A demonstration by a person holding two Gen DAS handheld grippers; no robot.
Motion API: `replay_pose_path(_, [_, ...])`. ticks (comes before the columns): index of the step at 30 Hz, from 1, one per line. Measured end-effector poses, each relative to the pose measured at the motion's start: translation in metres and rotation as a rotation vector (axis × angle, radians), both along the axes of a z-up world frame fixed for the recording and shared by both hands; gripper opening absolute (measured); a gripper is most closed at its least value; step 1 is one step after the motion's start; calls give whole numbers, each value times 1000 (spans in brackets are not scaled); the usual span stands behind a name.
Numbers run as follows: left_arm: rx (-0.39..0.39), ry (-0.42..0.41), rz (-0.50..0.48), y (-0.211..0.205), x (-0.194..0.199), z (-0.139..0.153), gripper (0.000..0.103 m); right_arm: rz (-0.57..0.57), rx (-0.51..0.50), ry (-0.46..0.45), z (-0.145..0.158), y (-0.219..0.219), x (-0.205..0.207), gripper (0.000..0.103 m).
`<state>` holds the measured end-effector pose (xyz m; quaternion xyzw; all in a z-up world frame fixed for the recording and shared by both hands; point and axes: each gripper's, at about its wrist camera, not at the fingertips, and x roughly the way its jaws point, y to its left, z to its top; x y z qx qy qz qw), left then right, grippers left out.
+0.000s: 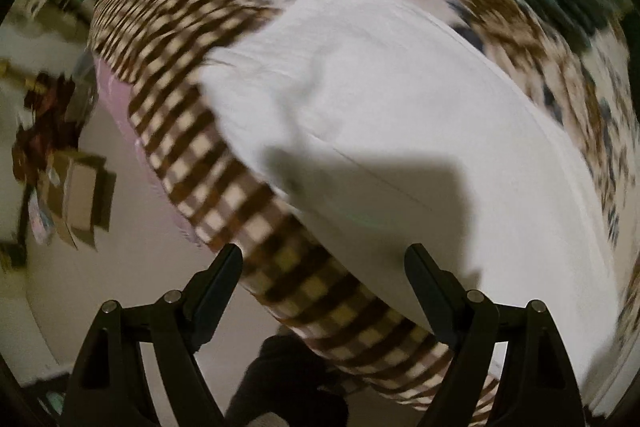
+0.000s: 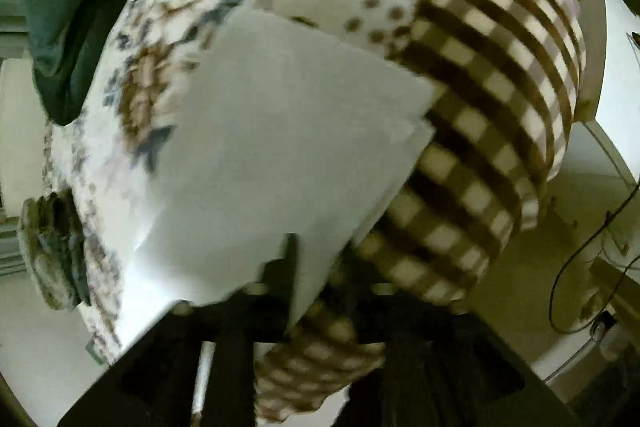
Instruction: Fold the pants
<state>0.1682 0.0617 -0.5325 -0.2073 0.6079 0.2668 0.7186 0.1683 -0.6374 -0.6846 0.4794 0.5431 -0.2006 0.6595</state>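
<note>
White pants [image 1: 400, 115] lie flat on a bed with a floral and brown-check blanket [image 1: 192, 147]. In the left wrist view my left gripper [image 1: 324, 267] is open and empty, its black fingers [image 1: 224, 275] wide apart above the bed's checked edge, just short of the pants' near edge. In the right wrist view the pants [image 2: 272, 147] show as a folded white panel. My right gripper [image 2: 320, 267] is blurred; one finger [image 2: 286, 267] lies against the near edge of the white fabric and the other is hard to make out, so its grip is unclear.
The bed edge drops to a pale floor [image 1: 140, 267]. Cardboard boxes [image 1: 84, 195] and clutter lie on the floor at the left. A dark green pillow [image 2: 76, 7] sits at the bed's far side. A black cable [image 2: 580, 259] trails by a white cabinet at right.
</note>
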Motion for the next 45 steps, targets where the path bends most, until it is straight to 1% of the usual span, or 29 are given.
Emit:
replay_pose_path(2, [-10,-23,55,21,-5,3,83,37,30,-52,23,30,1,34])
replay_pose_path(3, [-17,-39,81,32,-6,3,83,59,53,-65,27,42,3,34])
replay_pose_path(4, [-26,-45,98,40,-6,2,83,102,96,-79,32,71,7,34])
replay_pose_path(6, [-52,-54,138,61,-5,-5,82,161,166,-79,30,115,16,34])
replay_pose_path(9, [-136,-102,183,84,-2,-16,81,225,310,-38,7,202,30,34])
replay_pose_path(10, [-161,-118,191,88,-1,-20,68,235,354,-16,-3,230,33,34])
replay_pose_path(11, [-188,-136,197,92,0,-23,42,243,384,-3,-10,251,34,34])
replay_pose_path(12, [-229,-157,204,95,1,-25,32,251,406,14,-18,271,36,34])
replay_pose_path(14, [-239,-167,197,94,6,-23,18,248,444,48,-32,308,40,34])
replay_pose_path(16, [-230,-196,175,94,8,-15,14,218,464,74,-42,332,36,34])
replay_pose_path(17, [-227,-197,165,94,8,-13,13,197,467,71,-45,342,33,26])
replay_pose_path(18, [-227,-205,155,94,6,-8,13,183,452,72,-46,349,31,13])
replay_pose_path(20, [-225,-228,139,99,1,1,13,193,407,67,-39,359,30,7])
replay_pose_path(22, [-232,-233,130,104,-3,3,13,225,369,54,-27,366,29,6])
replay_pose_path(24, [-248,-210,126,113,-1,-11,13,250,351,61,-20,366,33,6])
replay_pose_path(26, [-265,-165,133,117,1,-34,17,291,314,78,-23,373,36,6])
replay_pose_path(28, [-296,-134,128,119,5,-47,18,314,301,98,-34,375,42,7])
replay_pose_path(30, [-292,-137,112,119,6,-39,18,345,293,102,-37,378,50,18])
replay_pose_path(31, [-274,-137,95,116,6,-31,21,357,307,96,-35,377,51,22])
replay_pose_path(32, [-235,-125,69,111,6,-21,27,364,318,82,-31,377,53,39])
replay_pose_path(33, [-175,-107,32,102,5,-9,30,382,319,61,-25,375,54,55])
replay_pose_path(34, [-145,-113,1,95,5,-2,32,395,311,33,-16,370,55,58])
replay_pose_path(35, [-86,-124,-47,83,5,10,44,406,300,12,-12,358,48,62])
replay_pose_path(36, [-10,-124,-100,65,5,22,55,418,281,-6,-4,351,48,68])
replay_pose_path(37, [44,-123,-154,47,6,31,82,420,252,-26,5,337,45,72])
replay_pose_path(38, [70,-126,-191,33,7,36,92,413,233,-38,12,326,44,79])
replay_pose_path(39, [97,-131,-246,8,10,41,93,393,213,-54,17,308,41,84])
replay_pose_path(41, [117,-135,-324,-34,14,45,93,338,183,-76,24,265,30,84])
replay_pose_path(45, [93,-113,-437,-127,26,42,93,196,105,-93,23,155,4,84])
